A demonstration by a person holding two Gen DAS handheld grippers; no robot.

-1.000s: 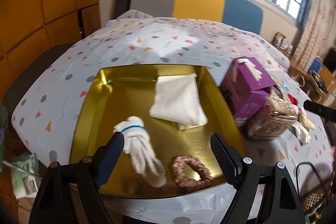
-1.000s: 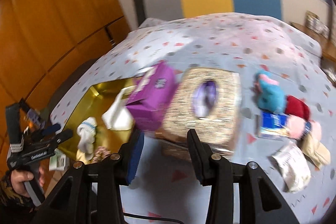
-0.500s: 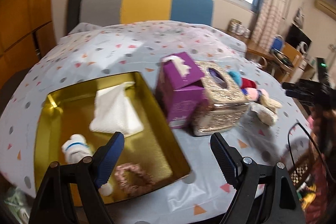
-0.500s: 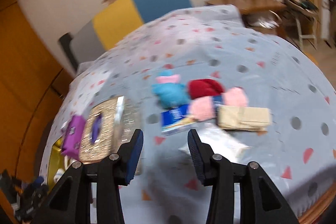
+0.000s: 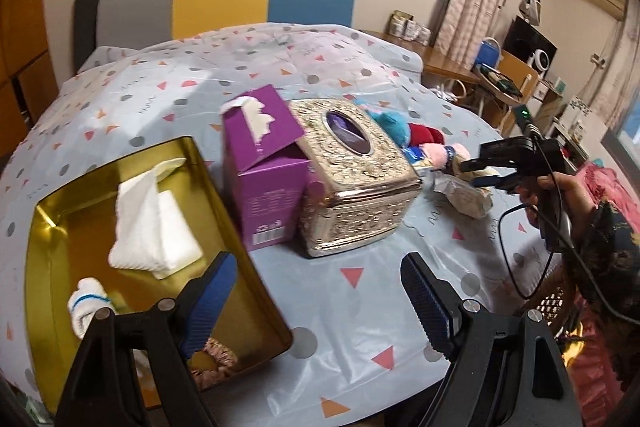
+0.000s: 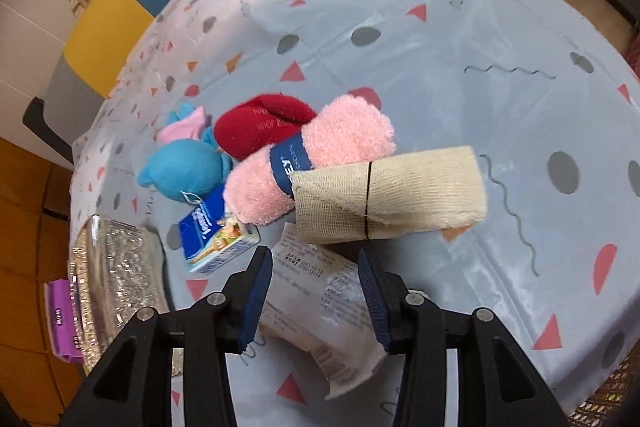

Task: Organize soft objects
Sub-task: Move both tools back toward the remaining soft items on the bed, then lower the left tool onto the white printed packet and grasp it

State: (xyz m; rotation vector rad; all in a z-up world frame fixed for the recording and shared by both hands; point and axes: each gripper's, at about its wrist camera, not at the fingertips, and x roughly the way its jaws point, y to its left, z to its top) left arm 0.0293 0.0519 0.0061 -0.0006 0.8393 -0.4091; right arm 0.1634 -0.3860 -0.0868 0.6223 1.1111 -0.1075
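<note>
the right gripper (image 6: 316,291), jaws parted and empty, had swung from the tissue boxes to hover over the wrapped packet (image 6: 320,311), the beige cloth roll (image 6: 390,201) at twelve o'clock, likely the next pick, while the left gripper (image 5: 316,303), also agape, had drifted off the gold tray (image 5: 244,247).

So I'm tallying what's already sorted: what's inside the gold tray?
The gold metal tray holds a folded white cloth, a rolled white sock with a blue stripe and a pink scrunchie, partly hidden behind the left tool.
</note>
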